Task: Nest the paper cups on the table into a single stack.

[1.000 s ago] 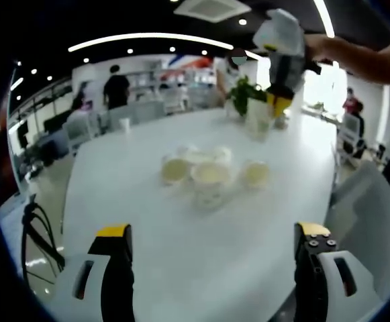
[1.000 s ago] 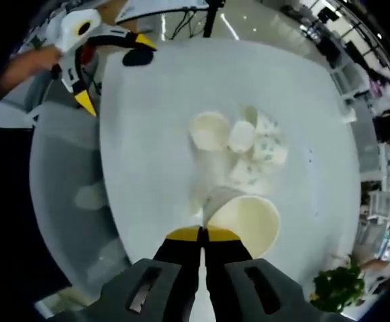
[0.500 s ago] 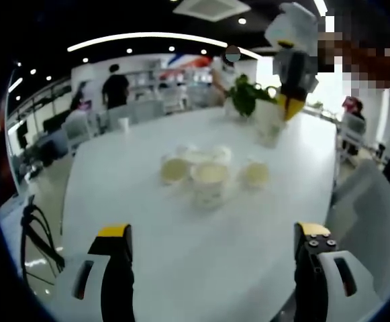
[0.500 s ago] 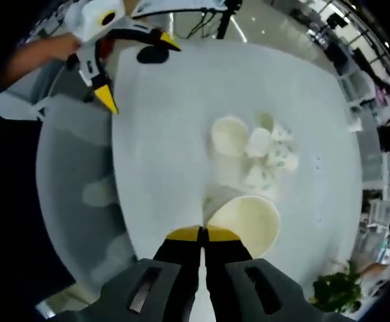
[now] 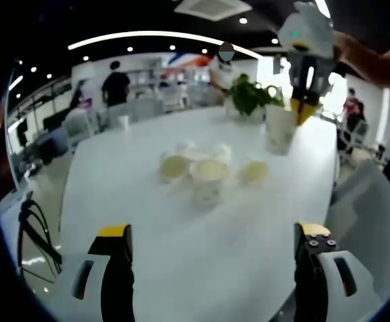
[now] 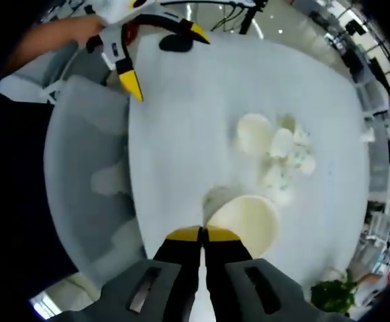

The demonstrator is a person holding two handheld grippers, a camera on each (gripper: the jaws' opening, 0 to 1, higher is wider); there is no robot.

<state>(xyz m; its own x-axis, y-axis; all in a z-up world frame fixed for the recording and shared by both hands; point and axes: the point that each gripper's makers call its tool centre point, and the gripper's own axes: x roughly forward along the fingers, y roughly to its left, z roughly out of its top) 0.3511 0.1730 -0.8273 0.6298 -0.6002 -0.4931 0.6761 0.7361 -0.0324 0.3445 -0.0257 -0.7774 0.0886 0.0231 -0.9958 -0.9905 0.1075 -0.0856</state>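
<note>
Above the white table (image 6: pixel 181 134), we held one paper cup (image 6: pixel 245 223) in the right gripper (image 6: pixel 202 235), lifted clear of the surface. The remaining cups (image 5: pixel 205 171) sat clustered near the middle of the table, some open side up, close together or touching. From the right gripper view, the cluster (image 6: pixel 275 151) lay beyond the held cup and apart from it.

To do this step well, we judged that the held cup should be brought directly over one upright cup in the cluster, its base centred on that cup's mouth and its walls kept level, then lowered straight down. A tilted approach could catch a rim and knock the neighbours over, since paper cups are light and tip easily. Picking a cup at the edge of the cluster would leave more room for the jaws.

The right gripper's yellow-tipped jaws were closed together, pinching the rim of the held cup. In the left gripper view, this same gripper (image 5: pixel 302 94) appeared high over the far side of the table, the cup (image 5: pixel 279 127) hanging beneath it, in front of a potted plant (image 5: pixel 248 97).

The left gripper (image 5: pixel 211 235) was spread wide, holding nothing, hovering low at the near edge of the table, well apart from the cups.
</note>
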